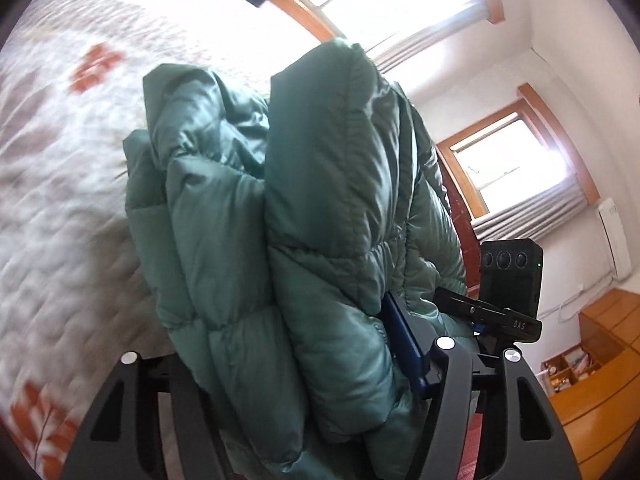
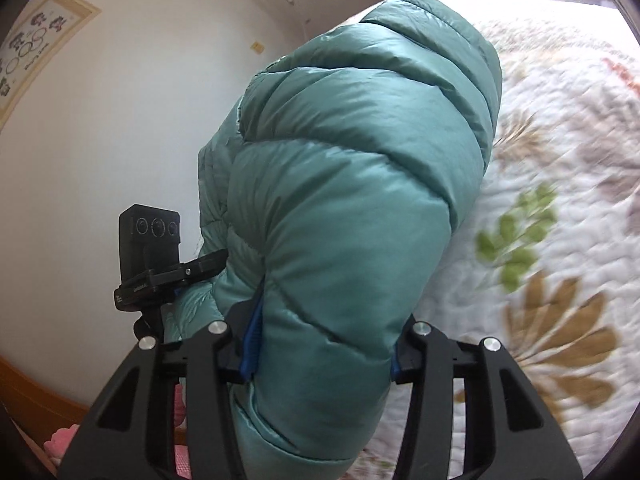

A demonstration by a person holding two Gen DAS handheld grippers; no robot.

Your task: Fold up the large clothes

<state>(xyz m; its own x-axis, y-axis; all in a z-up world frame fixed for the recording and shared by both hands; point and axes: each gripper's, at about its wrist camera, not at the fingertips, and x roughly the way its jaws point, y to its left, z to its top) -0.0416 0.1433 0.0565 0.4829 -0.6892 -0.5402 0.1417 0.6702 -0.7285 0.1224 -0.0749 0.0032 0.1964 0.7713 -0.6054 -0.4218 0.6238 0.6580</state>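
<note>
Nearest your lenses are the black claw frames, and between them bulges the puffy teal-green quilted down jacket (image 1: 320, 208). Your left claw (image 1: 316, 364) is clamped on a thick bunch of that jacket; only its blue-padded right finger (image 1: 404, 344) shows, pressed against the fabric, the other buried under the folds. Your right claw (image 2: 324, 344) pinches another thick roll of the same jacket, with blue pads touching it on both sides. The jacket is lifted, held between the two claws above the white quilted bedspread with orange, green and tan leaf prints (image 2: 552, 240), which looks blurred. In the left wrist view, the black camera block of your other gripper (image 1: 510, 276) sits just right of the jacket. Farther off there are wood-framed windows with grey curtains (image 1: 516, 168), a white air conditioner (image 1: 614, 236) and a wooden cabinet (image 1: 600, 360) at far right. In the right wrist view, a framed picture (image 2: 36, 40) hangs on the white wall at far left.
</note>
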